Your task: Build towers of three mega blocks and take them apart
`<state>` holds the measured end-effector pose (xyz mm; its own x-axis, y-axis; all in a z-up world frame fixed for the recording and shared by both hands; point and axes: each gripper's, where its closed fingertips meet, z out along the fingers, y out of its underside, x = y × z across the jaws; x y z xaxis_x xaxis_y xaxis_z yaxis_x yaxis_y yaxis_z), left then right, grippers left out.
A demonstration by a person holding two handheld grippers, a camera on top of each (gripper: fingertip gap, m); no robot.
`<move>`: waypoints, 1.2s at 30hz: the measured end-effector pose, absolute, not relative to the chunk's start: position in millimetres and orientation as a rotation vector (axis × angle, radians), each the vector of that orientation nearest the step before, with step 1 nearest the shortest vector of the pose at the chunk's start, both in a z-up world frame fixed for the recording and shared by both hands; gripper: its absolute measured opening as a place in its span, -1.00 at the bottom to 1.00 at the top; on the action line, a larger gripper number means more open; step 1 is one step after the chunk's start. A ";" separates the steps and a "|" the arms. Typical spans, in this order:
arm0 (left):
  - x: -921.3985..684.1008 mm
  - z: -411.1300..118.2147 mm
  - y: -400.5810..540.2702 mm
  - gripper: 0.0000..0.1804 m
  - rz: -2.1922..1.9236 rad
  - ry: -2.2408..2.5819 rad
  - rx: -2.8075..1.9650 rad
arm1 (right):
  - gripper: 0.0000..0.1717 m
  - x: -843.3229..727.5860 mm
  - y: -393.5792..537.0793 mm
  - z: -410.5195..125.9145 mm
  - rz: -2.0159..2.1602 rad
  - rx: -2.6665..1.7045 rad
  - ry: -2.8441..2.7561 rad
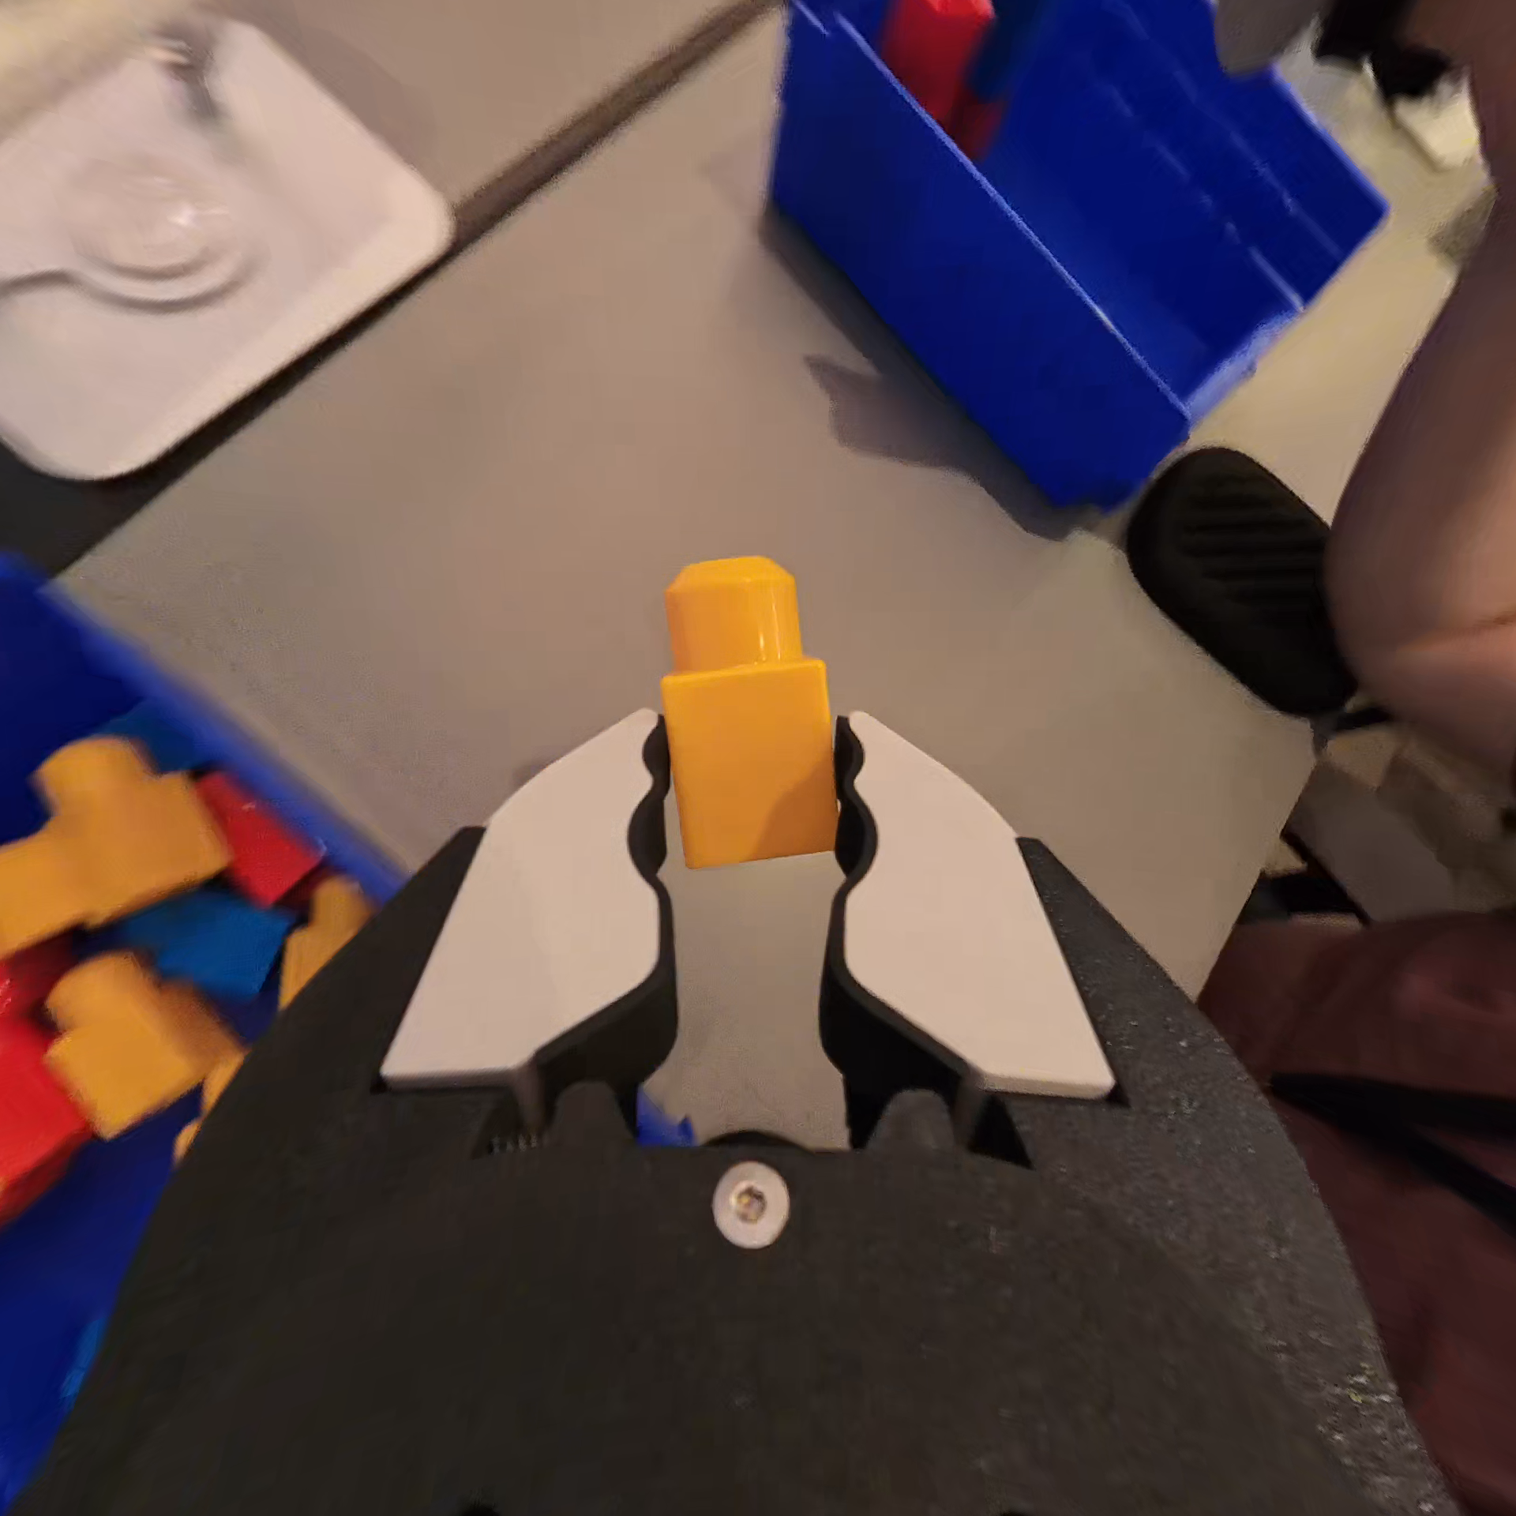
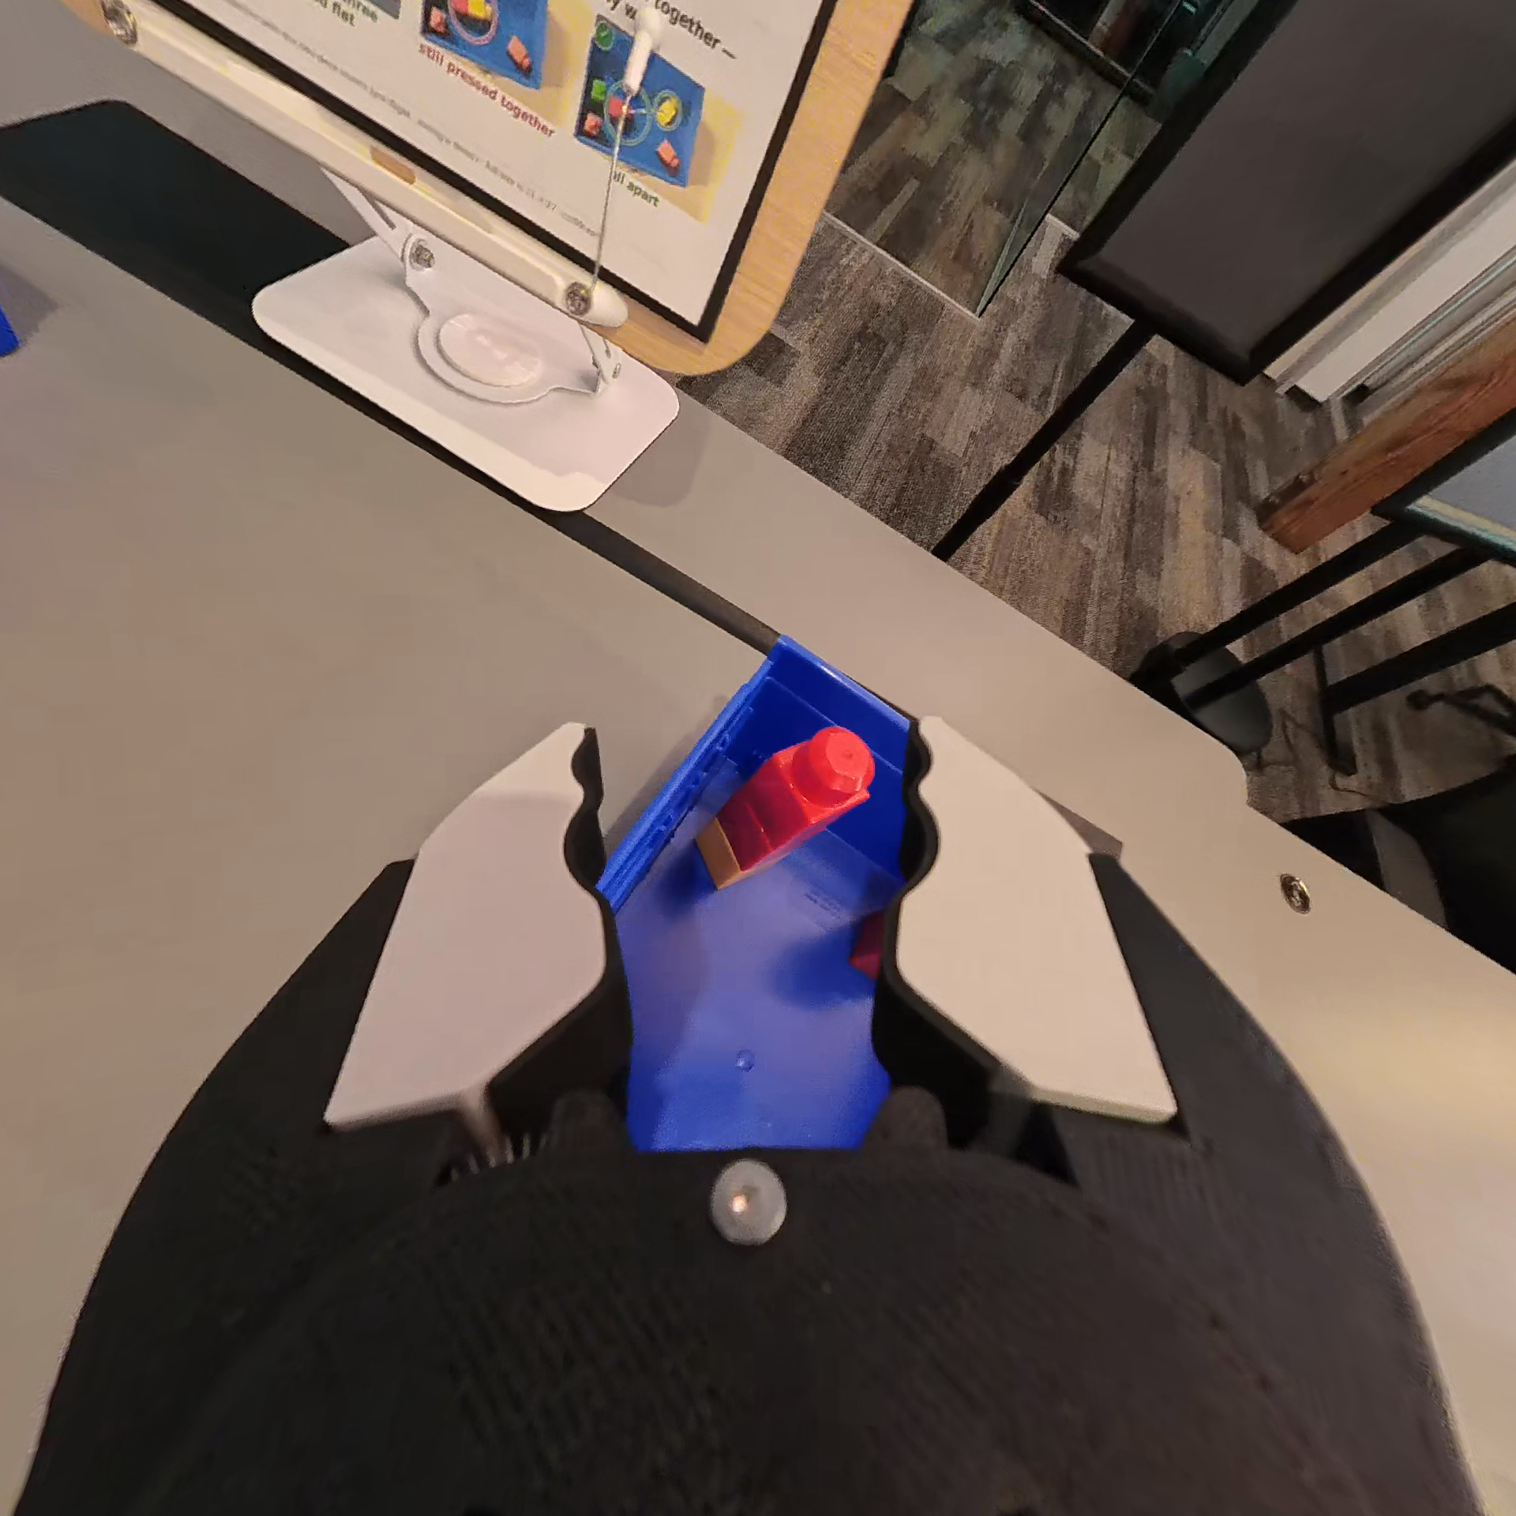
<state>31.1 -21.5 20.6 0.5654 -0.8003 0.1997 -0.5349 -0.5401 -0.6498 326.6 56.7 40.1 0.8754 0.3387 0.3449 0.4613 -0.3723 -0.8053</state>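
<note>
A blue bin (image 2: 738, 1025) on the grey worktop (image 2: 246, 656) holds a leaning red-and-orange block tower (image 2: 787, 804). Above it the right gripper (image 2: 751, 779) has its jaws spread. Another blue bin (image 1: 49, 656) holds loose red, blue and orange blocks (image 1: 123, 943). The left gripper (image 1: 751, 771) pinches an orange block (image 1: 746, 763). A white monitor stand (image 2: 492, 394) sits behind, above wood-pattern floor (image 2: 943, 394).

A grey table (image 2: 246, 656) carries a white-based monitor stand (image 2: 492, 394), above wood-pattern flooring (image 2: 943, 394) with black-legged furniture (image 2: 1329, 656).
</note>
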 end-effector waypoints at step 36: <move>-214.3 -77.6 -5.6 -0.35 -0.077 0.409 -2.922 | -0.17 335.5 56.7 35.8 -0.106 -2.032 -0.609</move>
